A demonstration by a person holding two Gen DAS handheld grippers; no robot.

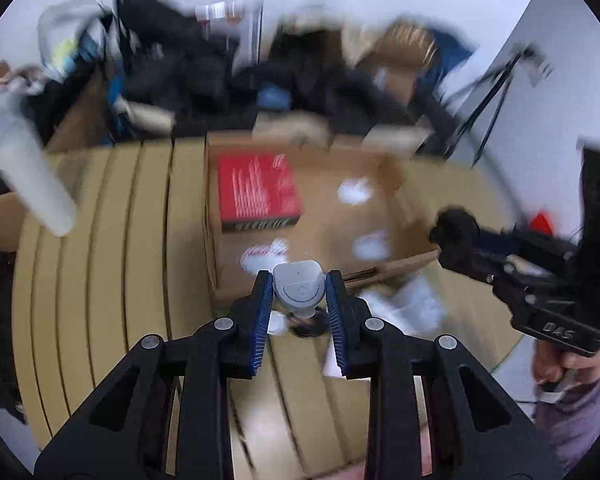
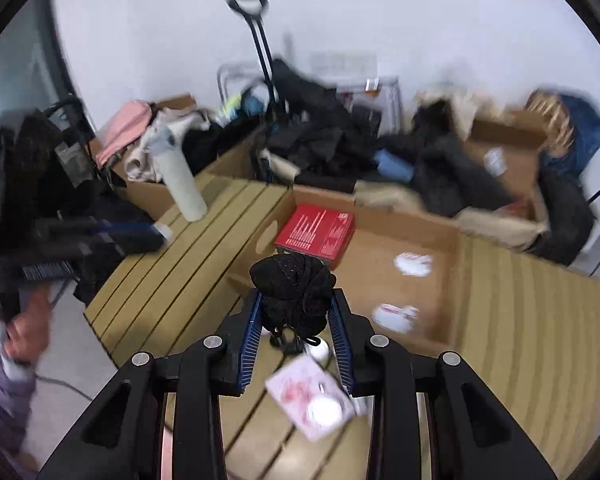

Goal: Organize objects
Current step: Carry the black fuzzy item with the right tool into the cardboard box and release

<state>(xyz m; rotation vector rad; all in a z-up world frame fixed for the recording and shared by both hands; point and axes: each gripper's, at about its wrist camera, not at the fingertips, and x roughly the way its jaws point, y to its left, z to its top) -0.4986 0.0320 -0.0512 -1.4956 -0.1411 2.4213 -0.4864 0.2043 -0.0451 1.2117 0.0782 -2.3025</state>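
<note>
In the left wrist view, the left gripper (image 1: pixel 298 292) is nearest, its 2 blue-padded fingers (image 1: pixel 262 312) clenched on a small grey device (image 1: pixel 299 289) with a rounded cap, held above the near edge of an open cardboard box (image 1: pixel 400 266). Inside the box lie a red box (image 1: pixel 258 191) and several small white packets (image 1: pixel 354 191). The box sits on a slatted wooden table (image 1: pixel 112 248); a white cylinder (image 1: pixel 32 176) stands at its left. At right, the right gripper (image 1: pixel 456 232) shows from the side, too blurred to read.

In the right wrist view, the right gripper (image 2: pixel 294 312) is grasping a black bundle (image 2: pixel 292 292), fabric or cord, over the table (image 2: pixel 532 320) just before the box (image 2: pixel 452 280). Only here do a pink-and-white packet (image 2: pixel 312 400) and a small white round item (image 2: pixel 318 350) show below the fingers.
</note>
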